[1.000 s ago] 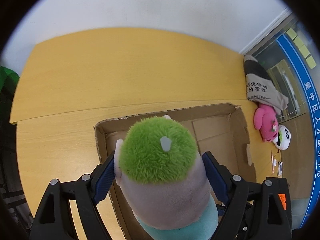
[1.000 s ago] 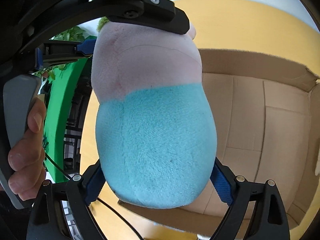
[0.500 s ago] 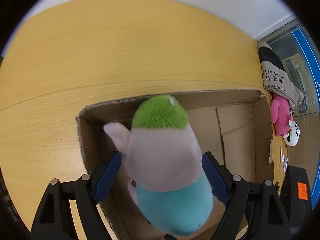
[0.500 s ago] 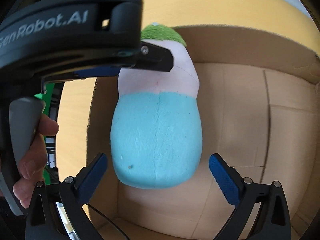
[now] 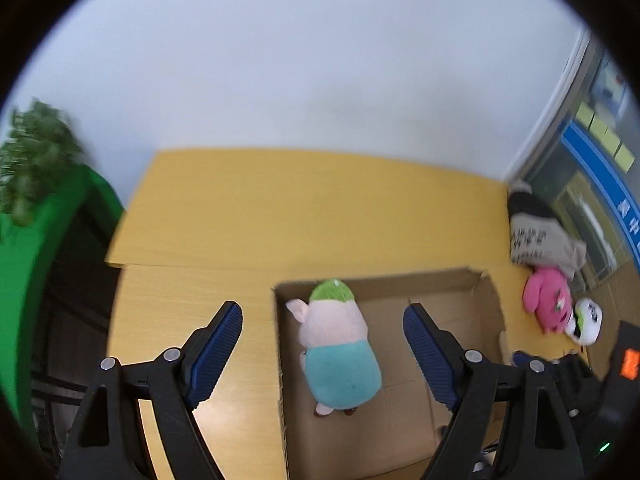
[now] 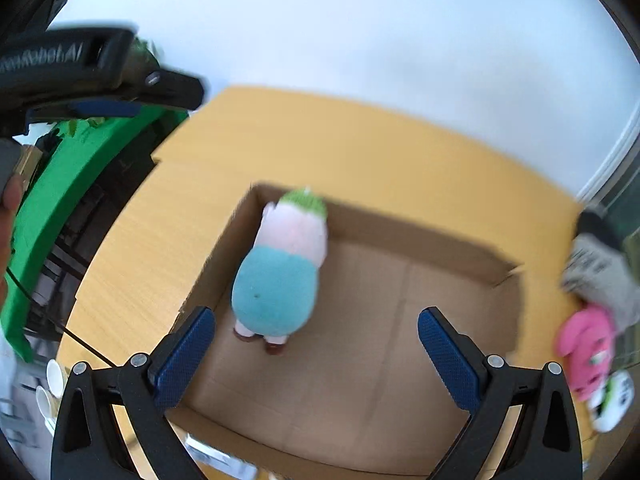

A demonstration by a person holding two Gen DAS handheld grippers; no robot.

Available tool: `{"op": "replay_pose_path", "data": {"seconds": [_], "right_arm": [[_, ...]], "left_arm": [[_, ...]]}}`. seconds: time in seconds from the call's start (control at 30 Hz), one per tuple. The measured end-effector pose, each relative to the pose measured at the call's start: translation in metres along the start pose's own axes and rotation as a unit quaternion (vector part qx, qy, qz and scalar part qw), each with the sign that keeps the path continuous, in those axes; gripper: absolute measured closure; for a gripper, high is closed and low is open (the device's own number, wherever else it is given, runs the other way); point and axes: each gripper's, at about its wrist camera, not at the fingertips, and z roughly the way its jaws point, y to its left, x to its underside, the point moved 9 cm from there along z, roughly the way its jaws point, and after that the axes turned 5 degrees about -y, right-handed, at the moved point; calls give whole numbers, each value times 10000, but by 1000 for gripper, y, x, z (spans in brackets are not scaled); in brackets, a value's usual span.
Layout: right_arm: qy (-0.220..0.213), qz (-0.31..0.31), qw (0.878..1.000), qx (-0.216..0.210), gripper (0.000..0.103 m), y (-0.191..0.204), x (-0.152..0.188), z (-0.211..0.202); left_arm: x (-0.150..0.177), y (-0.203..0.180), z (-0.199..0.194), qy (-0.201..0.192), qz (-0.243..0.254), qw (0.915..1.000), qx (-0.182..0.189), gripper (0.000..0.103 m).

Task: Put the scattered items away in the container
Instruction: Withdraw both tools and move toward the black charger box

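While both claws stand released with nothing between their blue ribbed pads, the landmark for every entry below is the shallow open brown cardboard box (image 5: 460,288) (image 6: 420,240) on the yellow wooden table (image 5: 280,208) (image 6: 380,144)

Left gripper (image 5: 322,344): nearest the lens, jaws spread wide, one finger over bare table just left of the box, the other over the box floor; grasping nothing

Right gripper (image 6: 316,344): jaws spread wide above the near part of the box, one finger at its left wall, the other over its floor; grasping nothing

Plush pig with green cap, pale pink upper body and turquoise lower half (image 5: 340,344) (image 6: 282,272): inside the box, in its far left corner, lying free of both claws, feet toward the cameras, green cap against the far wall

Bright pink plush toy (image 5: 548,300) (image 6: 586,344): on the table just outside the right wall of the box

White round plush with green and black markings (image 5: 584,320) (image 6: 612,404): touching the pink toy, on its side away from the box

Beige cloth item with dark printed lettering (image 5: 536,236) (image 6: 596,272): on the table beyond the pink toy, off the far right corner of the box

Green leafy plant (image 5: 36,160): well apart from the box, far left, blurred
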Motion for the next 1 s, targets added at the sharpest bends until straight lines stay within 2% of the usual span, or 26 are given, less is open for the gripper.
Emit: {"op": "replay_pose_path", "data": {"seconds": [0.03,0.07,0.1,0.13,0.17,0.23,0.27,0.3,0.33,0.37,0.4,0.43,0.53,0.77,1.0], "right_arm": [[-98,18,9999,-38,1,-4,-4,-20],[-137,88,9998,-98,6,-7,-21,-36],[-143,181,9996,-152,34,-10,-26,-49],[-122,280,9994,-157,63,-10,-25,-59],[-94,384,9991,-176,99,-12,-22,-69],[-166,522,9982,-245,100,-14,-29,-91],[-213,517,9982,-219,100,-12,-25,-100],[-254,504,9982,-195,96,-10,-21,-110],[-254,498,9983,-166,86,-8,-17,-120],[-228,496,9985,-98,33,-7,-11,-120],[-228,491,9985,-10,4,-6,-5,-120],[-309,476,9984,45,3,-5,0,-128],[-491,481,9976,56,0,-3,17,-148],[-469,655,9967,-133,0,-15,55,-197],[-653,695,9950,-290,0,-23,86,-246]], "left_arm": [[-3,2,-15,-150,-60,9998,-92,23],[-2,1,-33,-293,-67,9995,-130,36],[0,-2,-48,-382,-52,9992,-97,75],[5,-7,-62,-388,-46,9992,-5,96],[12,-12,-73,-340,-79,9994,86,100],[27,-22,-95,-343,-90,9993,150,100],[34,-28,-103,-333,-49,9993,157,100],[40,-34,-110,-338,-34,9993,159,96],[47,-41,-119,-322,-28,9993,163,89],[53,-46,-125,-300,-51,9995,127,59],[59,-50,-133,-306,-92,9995,62,24],[62,-53,-143,-385,-123,9992,-3,16],[71,-71,-165,-646,-65,9978,-116,16],[98,-113,-182,-536,55,9974,-486,16],[125,-157,-201,-713,194,9930,-925,16]]}}
